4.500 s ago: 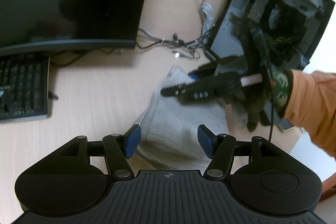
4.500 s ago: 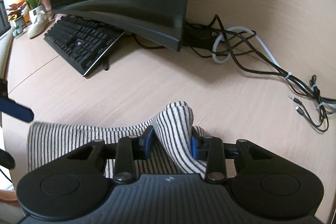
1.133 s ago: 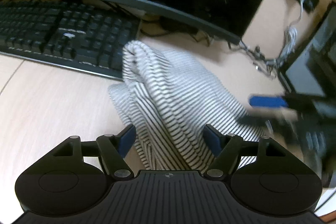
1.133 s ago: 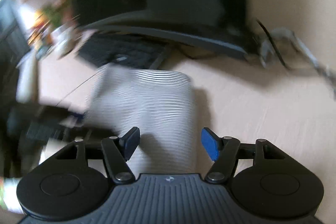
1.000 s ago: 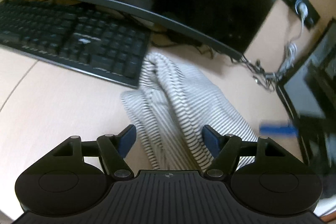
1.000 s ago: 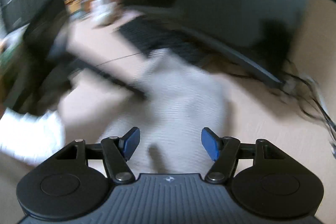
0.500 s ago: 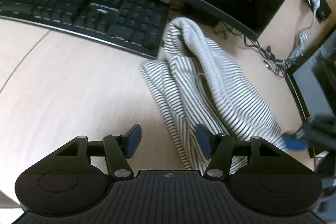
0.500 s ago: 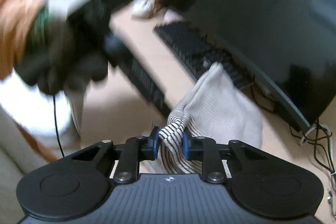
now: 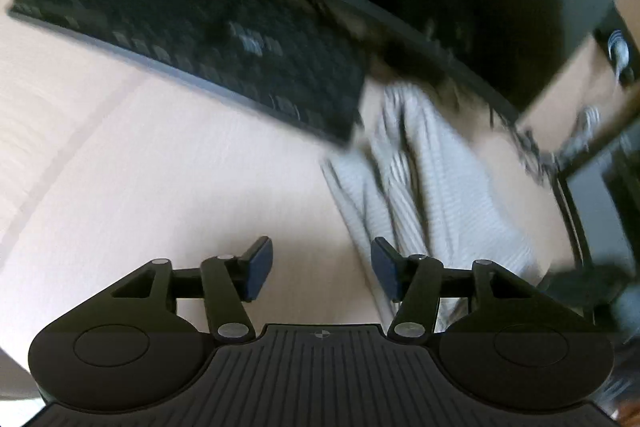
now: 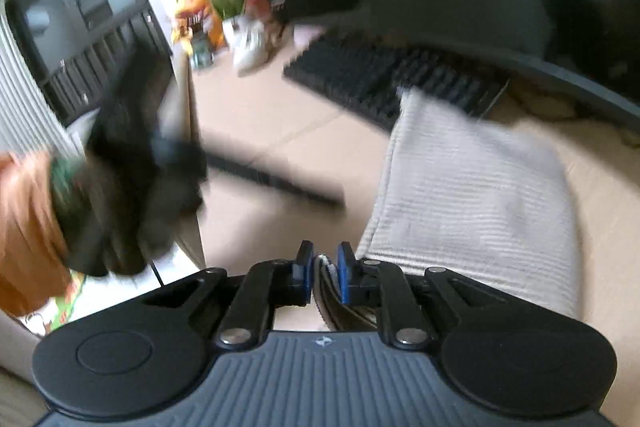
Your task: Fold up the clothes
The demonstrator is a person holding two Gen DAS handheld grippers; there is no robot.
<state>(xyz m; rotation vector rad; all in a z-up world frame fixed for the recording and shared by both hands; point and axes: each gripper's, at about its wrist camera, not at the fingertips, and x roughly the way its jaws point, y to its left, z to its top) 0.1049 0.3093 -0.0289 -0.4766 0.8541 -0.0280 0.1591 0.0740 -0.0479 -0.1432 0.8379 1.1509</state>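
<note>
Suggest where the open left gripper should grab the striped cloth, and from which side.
Probably the near long edge of the striped cloth, beside the left gripper. Come in from the bare desk: that edge lies free, while the far end sits against the keyboard. The right gripper already pinches a corner.

The garment [image 10: 472, 187] is showing pale grey-white with thin dark stripes, lying against a light beige wooden desk [image 9: 140, 187]. A black keyboard [image 9: 192, 39] is sitting behind. Blue pads [image 10: 344, 275] are standing out on black grippers, and an orange sleeve [image 10: 24, 227] is meeting a black glove [image 10: 132, 187].
</note>
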